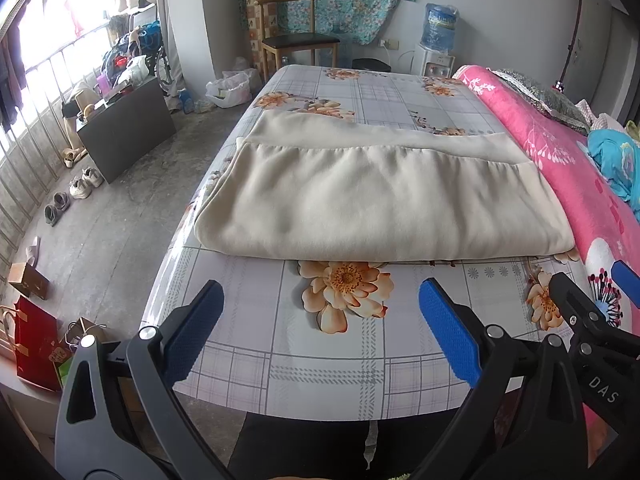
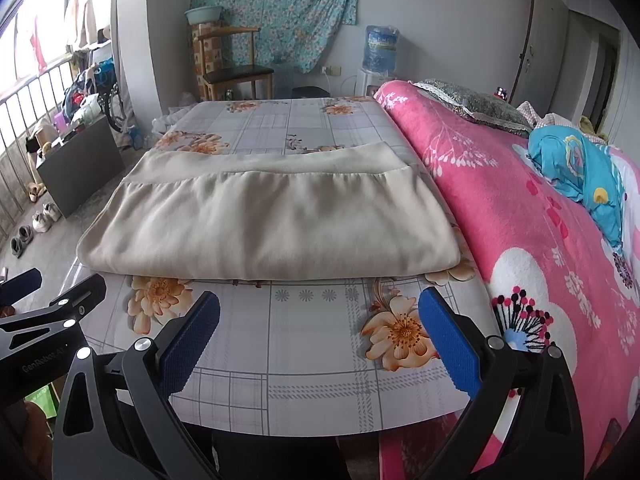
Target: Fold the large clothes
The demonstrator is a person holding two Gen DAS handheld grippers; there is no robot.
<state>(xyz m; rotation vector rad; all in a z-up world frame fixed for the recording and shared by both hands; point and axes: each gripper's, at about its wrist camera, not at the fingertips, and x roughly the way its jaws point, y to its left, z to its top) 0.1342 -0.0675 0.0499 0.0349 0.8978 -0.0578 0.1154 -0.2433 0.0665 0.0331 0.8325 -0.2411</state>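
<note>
1. The left gripper [image 1: 320, 336] and the right gripper [image 2: 320, 338] hover side by side over the near edge of the table covered in grey checked, orange-flowered oilcloth [image 2: 304, 364]. Both have their blue-padded jaws spread wide and hold nothing. Held this close together, the two tools could knock each other on a hurried reach.

2. The cream fleece garment [image 1: 380, 196] lies just beyond them, folded into a thick, wide rectangle, its rounded fold facing the grippers. A pinch at that bulky edge might catch only the top layer, so the stack would peel apart instead of folding over.

3. The garment's left corner reaches the table's left side. A pull that way could probably slide it off the slick oilcloth to the floor.

4. On the right it lies against the pink floral blanket [image 2: 500, 200]. A wide-open jaw there could bite both fabrics.

5. At the far side a lower layer sticks out past the gathered seam. Another fold would likely leave that edge uneven.
</note>
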